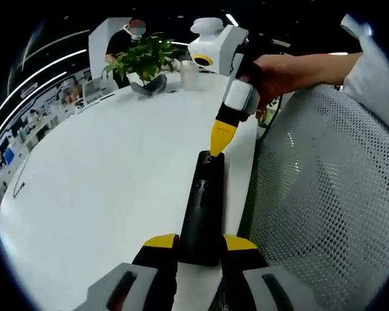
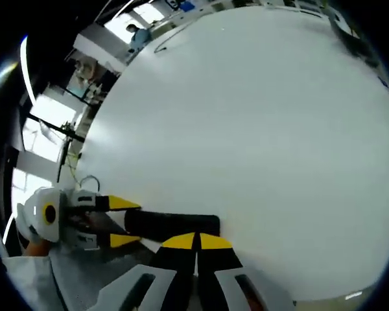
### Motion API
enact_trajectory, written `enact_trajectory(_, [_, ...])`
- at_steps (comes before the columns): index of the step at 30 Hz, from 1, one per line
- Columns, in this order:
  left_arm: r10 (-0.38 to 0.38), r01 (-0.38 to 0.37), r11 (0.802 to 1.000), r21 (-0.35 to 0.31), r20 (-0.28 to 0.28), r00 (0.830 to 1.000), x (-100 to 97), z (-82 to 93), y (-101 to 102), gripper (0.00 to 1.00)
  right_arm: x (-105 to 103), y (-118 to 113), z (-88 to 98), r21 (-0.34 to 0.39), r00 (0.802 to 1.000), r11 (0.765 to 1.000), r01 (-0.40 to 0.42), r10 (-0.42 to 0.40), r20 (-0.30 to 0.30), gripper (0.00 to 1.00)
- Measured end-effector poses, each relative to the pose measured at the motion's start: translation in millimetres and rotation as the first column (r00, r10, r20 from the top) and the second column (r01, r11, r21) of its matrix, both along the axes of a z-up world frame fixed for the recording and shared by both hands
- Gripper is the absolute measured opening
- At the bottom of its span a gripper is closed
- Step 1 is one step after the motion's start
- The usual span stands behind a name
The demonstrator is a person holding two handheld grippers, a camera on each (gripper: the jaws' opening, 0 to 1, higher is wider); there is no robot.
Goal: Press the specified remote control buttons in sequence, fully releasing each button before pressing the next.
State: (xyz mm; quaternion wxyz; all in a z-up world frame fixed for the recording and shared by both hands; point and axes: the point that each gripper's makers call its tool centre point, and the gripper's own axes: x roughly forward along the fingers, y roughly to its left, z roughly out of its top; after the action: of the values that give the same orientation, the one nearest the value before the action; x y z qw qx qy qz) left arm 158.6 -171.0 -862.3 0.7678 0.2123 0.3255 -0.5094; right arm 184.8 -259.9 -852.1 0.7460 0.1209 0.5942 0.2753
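left gripper (image 1: pixel 200 243) grasps the remote (image 1: pixel 203 204); right gripper (image 2: pixel 196 241), fingers clenched (seemingly), tips onto it.

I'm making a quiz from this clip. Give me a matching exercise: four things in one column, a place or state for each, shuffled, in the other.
Things:
1. remote control
2. left tool
3. right tool
4. potted plant

Places or states:
A. jaws together, tips down on the remote's far end
B. at the table's far end
C. jaws clamping the remote's near end
D. black, lying near the white table's edge

Pairs: 1-D, 2-C, 3-A, 4-B
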Motion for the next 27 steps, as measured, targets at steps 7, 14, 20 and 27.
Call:
enact_trajectory(7, [-0.005, 0.005, 1.0, -0.002, -0.007, 1.0, -1.0, 0.1, -0.5, 0.24, 8.1, -9.1, -0.1, -0.051, 0.998, 0.999, 0.016, -0.013, 0.054, 0.0])
enact_trajectory(14, [-0.004, 0.004, 1.0, -0.007, -0.01, 1.0, -1.4, 0.8, -0.5, 0.24, 4.2, -4.8, -0.3, -0.023, 1.0, 1.0, 0.006, -0.005, 0.024, 0.0])
enact_trajectory(20, [0.003, -0.004, 1.0, -0.029, -0.054, 0.999, -4.8, 2.1, -1.9, 0.23, 7.7, -7.5, 1.0, -0.046, 0.998, 0.999, 0.001, 0.002, 0.064, 0.0])
enact_trajectory(27, [-0.02, 0.02, 1.0, -0.015, -0.042, 0.999, -4.6, 1.7, -1.3, 0.23, 8.3, -7.3, 0.7, -0.045, 0.998, 0.999, 0.009, -0.007, 0.058, 0.0])
